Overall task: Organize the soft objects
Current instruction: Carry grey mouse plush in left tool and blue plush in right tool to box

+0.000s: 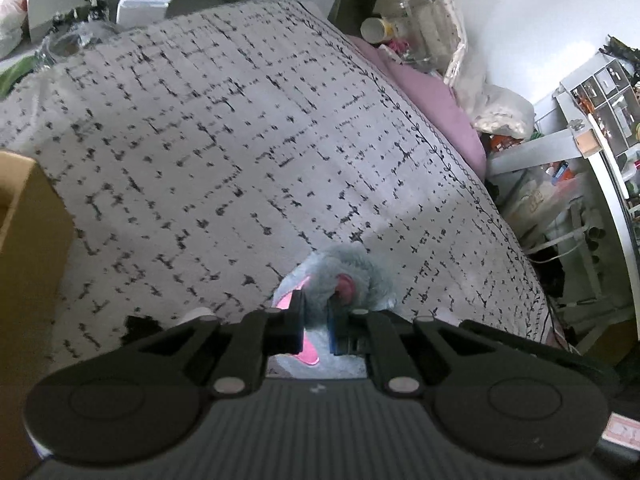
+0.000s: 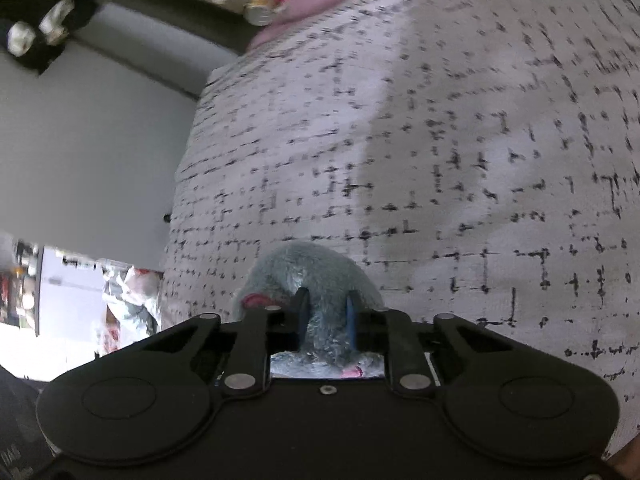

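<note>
A grey plush toy (image 1: 348,268) with pink patches sits just above the patterned bedspread (image 1: 240,140) in the left wrist view. My left gripper (image 1: 316,304) is shut on it, and grey fur and a pink flap are squeezed between the pads. In the right wrist view my right gripper (image 2: 326,304) is shut on a grey plush toy (image 2: 304,268) with a pink spot, its fur bulging between the blue pads. Whether both grippers hold the same toy I cannot tell. The lower part of each toy is hidden behind the gripper bodies.
A cardboard box (image 1: 28,248) stands at the left edge of the bed. Pink bedding (image 1: 436,100) lies at the far side, with bottles and bags behind it. Crowded shelves (image 1: 600,92) stand to the right. A grey panel (image 2: 80,140) borders the bed in the right wrist view.
</note>
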Motion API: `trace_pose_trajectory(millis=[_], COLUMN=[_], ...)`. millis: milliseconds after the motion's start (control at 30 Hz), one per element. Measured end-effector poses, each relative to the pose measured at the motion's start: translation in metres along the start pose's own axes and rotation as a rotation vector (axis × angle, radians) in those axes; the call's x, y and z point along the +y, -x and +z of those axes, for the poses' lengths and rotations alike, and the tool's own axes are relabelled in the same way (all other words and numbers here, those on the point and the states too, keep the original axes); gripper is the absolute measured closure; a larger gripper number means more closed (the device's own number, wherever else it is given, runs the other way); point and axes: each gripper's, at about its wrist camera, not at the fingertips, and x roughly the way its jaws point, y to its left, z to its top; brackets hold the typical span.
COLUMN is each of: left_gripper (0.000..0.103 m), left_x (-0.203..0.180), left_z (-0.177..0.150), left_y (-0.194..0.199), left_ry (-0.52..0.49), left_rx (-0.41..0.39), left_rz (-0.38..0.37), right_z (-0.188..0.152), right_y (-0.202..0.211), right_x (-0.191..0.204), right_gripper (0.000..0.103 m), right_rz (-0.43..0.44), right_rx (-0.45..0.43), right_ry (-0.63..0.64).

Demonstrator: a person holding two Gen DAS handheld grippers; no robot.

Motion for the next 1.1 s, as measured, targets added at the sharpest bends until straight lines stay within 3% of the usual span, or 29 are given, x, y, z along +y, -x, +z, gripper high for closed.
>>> trace_pose_trajectory(millis=[433, 1100], left_gripper=[0.093, 0.093], left_x=[0.007, 0.052], left_z=[0.000, -0.005], left_y=[0.056, 0.133], left_ry=[-0.011, 0.012], left_rx=[-0.100, -0.215], left_rz=[0.026, 0.089], right_z=[-0.019, -0.068], right_y=[0.025, 0.037], right_x=[0.036, 0.099], right_gripper=[0.086, 0.086], right_rz=[0.104, 0.219], right_rx=[-0.043, -0.036], right_ry=[0.132, 0.326])
